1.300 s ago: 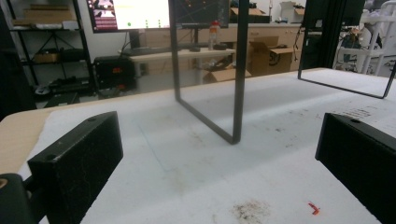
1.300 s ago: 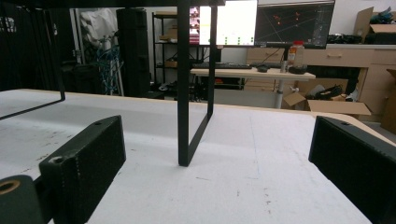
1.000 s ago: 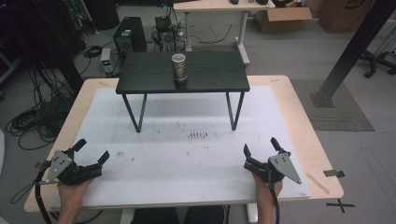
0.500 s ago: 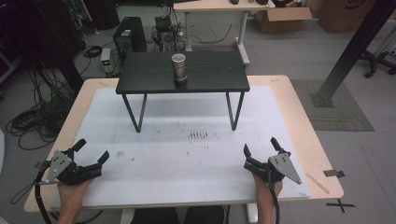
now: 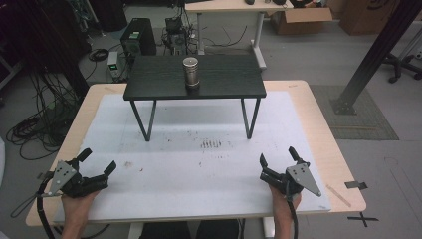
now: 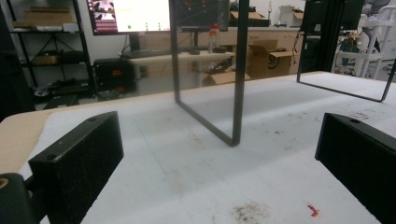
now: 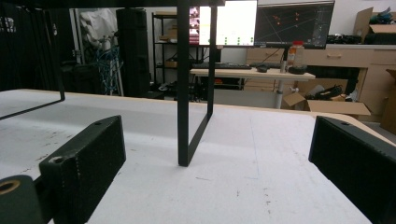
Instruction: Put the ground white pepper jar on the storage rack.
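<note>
Grey workshop floor surrounded the wooden table [image 5: 318, 129] in the high view, with tangled cables at the left edge and cardboard boxes [image 5: 303, 17] at the upper right. A white mat [image 5: 199, 169] covered most of the tabletop. On its far half, at upper centre of the frame, stood a small black table [image 5: 159, 82] on thin metal legs, and a metal cylinder [image 5: 190, 72] stood upright on its top, near the middle. At lower left the left gripper [image 5: 98, 164] lay on the mat, held by a hand [image 5: 77, 206], its jaws spread wide with nothing between them. At lower right the right gripper [image 5: 277, 159] was held by the other hand [image 5: 284, 204], jaws likewise wide apart and empty. Both grippers were well apart from the small table.

Shelves and a lit monitor [image 6: 128, 14] filled the background of the left gripper view. Its two black jaws rose at the lower corners, far apart, with stained mat between them. A black leg frame [image 6: 239, 74] of the small table stood ahead at centre.

Desks, boxes and two monitors [image 7: 261, 21] backed the right gripper view. Its jaws stood wide at the lower corners, over bare mat, with another leg frame [image 7: 183, 88] upright just ahead.
</note>
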Tool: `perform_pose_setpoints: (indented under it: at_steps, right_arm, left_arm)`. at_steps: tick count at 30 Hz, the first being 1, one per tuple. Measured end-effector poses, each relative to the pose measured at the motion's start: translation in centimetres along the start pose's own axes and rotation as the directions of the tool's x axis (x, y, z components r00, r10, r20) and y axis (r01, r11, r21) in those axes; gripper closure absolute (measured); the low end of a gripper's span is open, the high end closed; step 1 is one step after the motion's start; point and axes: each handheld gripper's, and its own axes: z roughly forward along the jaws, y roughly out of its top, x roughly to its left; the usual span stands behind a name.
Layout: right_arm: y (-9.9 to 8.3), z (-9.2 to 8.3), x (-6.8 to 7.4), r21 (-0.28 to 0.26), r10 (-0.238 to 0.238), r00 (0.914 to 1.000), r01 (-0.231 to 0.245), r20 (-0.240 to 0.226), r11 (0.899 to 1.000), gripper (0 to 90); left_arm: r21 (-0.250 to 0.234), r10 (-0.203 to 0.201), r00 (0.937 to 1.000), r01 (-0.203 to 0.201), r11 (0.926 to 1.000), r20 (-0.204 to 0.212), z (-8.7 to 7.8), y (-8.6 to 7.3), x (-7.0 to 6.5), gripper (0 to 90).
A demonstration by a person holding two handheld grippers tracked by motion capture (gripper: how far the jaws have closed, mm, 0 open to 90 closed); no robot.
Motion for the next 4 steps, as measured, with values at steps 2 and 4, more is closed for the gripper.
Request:
perform_pose_setpoints:
  at_steps: [2,4]
  right_arm:
    - [0.00,0.00,0.00,0.000,0.000,1.0000,0.000,0.000,1.000,3.4]
    - [0.00,-0.01,-0.01,-0.001,0.000,1.0000,0.000,0.000,1.000,3.3]
  left_arm:
    - [-0.002,-0.001,1.0000,0.001,1.0000,0.000,-0.02,-0.01,0.00,1.3]
    - [-0.004,-0.003,1.0000,0.003,1.0000,0.000,-0.04,-0.02,0.02,1.0]
